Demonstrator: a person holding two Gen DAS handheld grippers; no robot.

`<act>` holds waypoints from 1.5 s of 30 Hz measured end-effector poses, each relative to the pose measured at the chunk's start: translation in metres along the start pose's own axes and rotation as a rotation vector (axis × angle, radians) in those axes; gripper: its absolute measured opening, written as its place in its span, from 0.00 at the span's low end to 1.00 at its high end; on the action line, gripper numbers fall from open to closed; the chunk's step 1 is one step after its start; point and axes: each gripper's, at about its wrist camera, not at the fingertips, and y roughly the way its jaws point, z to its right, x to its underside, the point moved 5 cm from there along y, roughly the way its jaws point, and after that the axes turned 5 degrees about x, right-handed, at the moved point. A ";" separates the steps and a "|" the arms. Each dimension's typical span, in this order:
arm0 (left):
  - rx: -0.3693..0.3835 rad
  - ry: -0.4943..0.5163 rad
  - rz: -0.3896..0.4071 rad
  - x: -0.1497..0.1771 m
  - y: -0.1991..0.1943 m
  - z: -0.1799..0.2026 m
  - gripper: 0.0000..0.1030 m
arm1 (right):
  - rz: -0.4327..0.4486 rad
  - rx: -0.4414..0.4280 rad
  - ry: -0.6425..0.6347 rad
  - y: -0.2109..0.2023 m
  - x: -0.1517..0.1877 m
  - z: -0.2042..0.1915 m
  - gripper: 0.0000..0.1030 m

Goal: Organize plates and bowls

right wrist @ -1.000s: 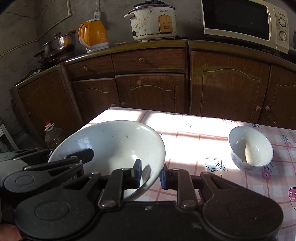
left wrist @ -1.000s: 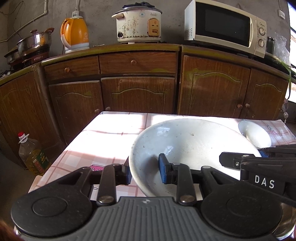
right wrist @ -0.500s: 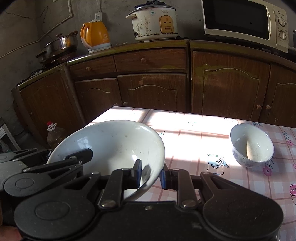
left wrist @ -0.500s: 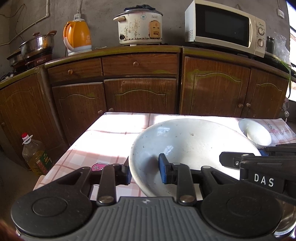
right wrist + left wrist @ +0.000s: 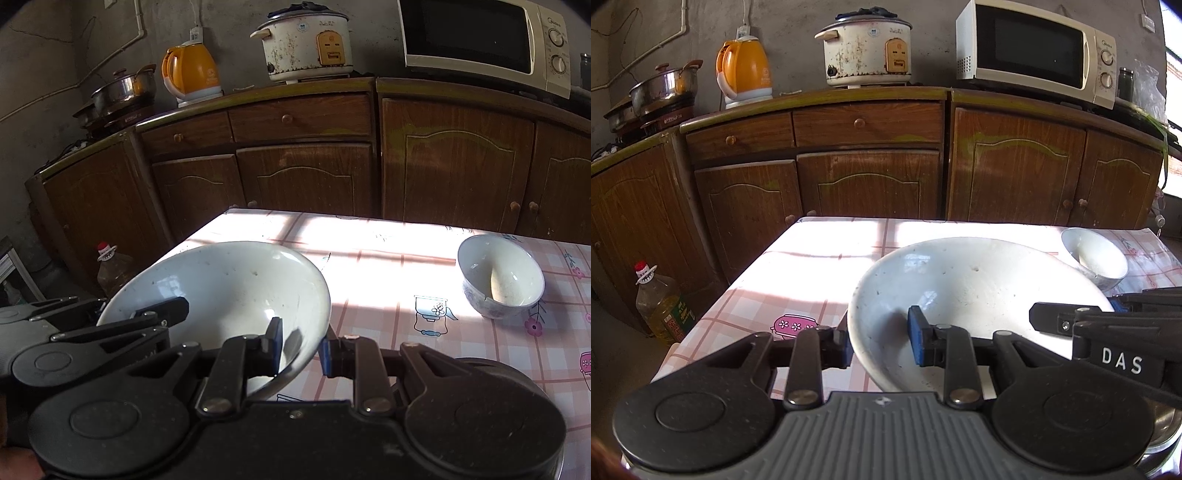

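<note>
A large white bowl (image 5: 975, 280) (image 5: 229, 280) hangs above the checked tablecloth, gripped at both sides of its rim. My left gripper (image 5: 881, 341) is shut on its left rim, one blue pad inside and one outside. My right gripper (image 5: 301, 349) is shut on the right rim in the same way. Each view also shows the other gripper's black fingers on the far side of the bowl. A small white bowl (image 5: 500, 275) (image 5: 1095, 258) with a blue pattern stands on the table to the right, apart from the big bowl.
The table (image 5: 388, 251) has a pink checked cloth with sunlight across its middle. Behind it run brown cabinets (image 5: 871, 155) bearing a microwave (image 5: 1034, 55), a rice cooker (image 5: 866, 48), an orange kettle (image 5: 744, 74) and pots. An oil bottle (image 5: 661, 302) stands on the floor at left.
Both grippers keep their hold on the large bowl. The views have shifted very slightly; the background has slid a little to the right. Nothing else has moved.
</note>
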 end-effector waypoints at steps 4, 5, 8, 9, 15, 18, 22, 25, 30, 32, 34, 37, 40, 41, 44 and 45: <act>0.001 -0.001 0.004 0.003 -0.003 0.002 0.28 | -0.001 0.002 0.001 -0.003 0.003 0.001 0.26; 0.002 -0.001 0.003 0.004 -0.003 0.002 0.28 | 0.000 0.003 0.000 -0.005 0.004 0.001 0.26; 0.003 0.000 0.000 0.006 -0.004 0.004 0.29 | -0.001 0.004 0.004 -0.008 0.007 0.003 0.26; 0.002 0.003 0.000 0.007 -0.006 0.005 0.29 | -0.002 0.004 0.005 -0.009 0.007 0.004 0.26; 0.020 -0.006 -0.012 0.015 -0.009 0.009 0.29 | -0.007 0.006 -0.001 -0.016 0.014 0.006 0.26; 0.012 -0.014 -0.019 0.016 -0.011 0.009 0.30 | -0.011 -0.001 -0.003 -0.019 0.015 0.006 0.26; -0.004 -0.023 -0.017 0.014 -0.018 0.010 0.30 | -0.005 -0.021 -0.001 -0.024 0.015 0.006 0.26; -0.003 -0.039 -0.023 0.014 -0.024 0.012 0.30 | 0.002 -0.028 -0.011 -0.031 0.015 0.007 0.26; -0.022 -0.026 -0.025 0.014 -0.035 0.019 0.30 | 0.002 -0.048 -0.010 -0.043 0.015 0.012 0.26; -0.025 -0.029 -0.028 0.015 -0.037 0.021 0.30 | 0.004 -0.051 -0.012 -0.047 0.015 0.013 0.26; -0.026 -0.033 -0.034 0.016 -0.040 0.022 0.30 | 0.004 -0.058 -0.014 -0.050 0.016 0.014 0.26; -0.027 -0.039 -0.039 0.018 -0.044 0.022 0.30 | 0.003 -0.070 -0.015 -0.055 0.017 0.016 0.26; -0.034 -0.049 -0.043 0.020 -0.048 0.023 0.30 | 0.001 -0.075 -0.021 -0.060 0.019 0.016 0.26; -0.035 -0.049 -0.043 0.020 -0.049 0.023 0.30 | 0.000 -0.076 -0.023 -0.061 0.020 0.016 0.26; -0.039 -0.044 -0.042 0.021 -0.054 0.026 0.30 | 0.001 -0.082 -0.023 -0.066 0.022 0.017 0.26; -0.042 -0.040 -0.041 0.021 -0.055 0.027 0.30 | 0.002 -0.084 -0.021 -0.068 0.023 0.019 0.26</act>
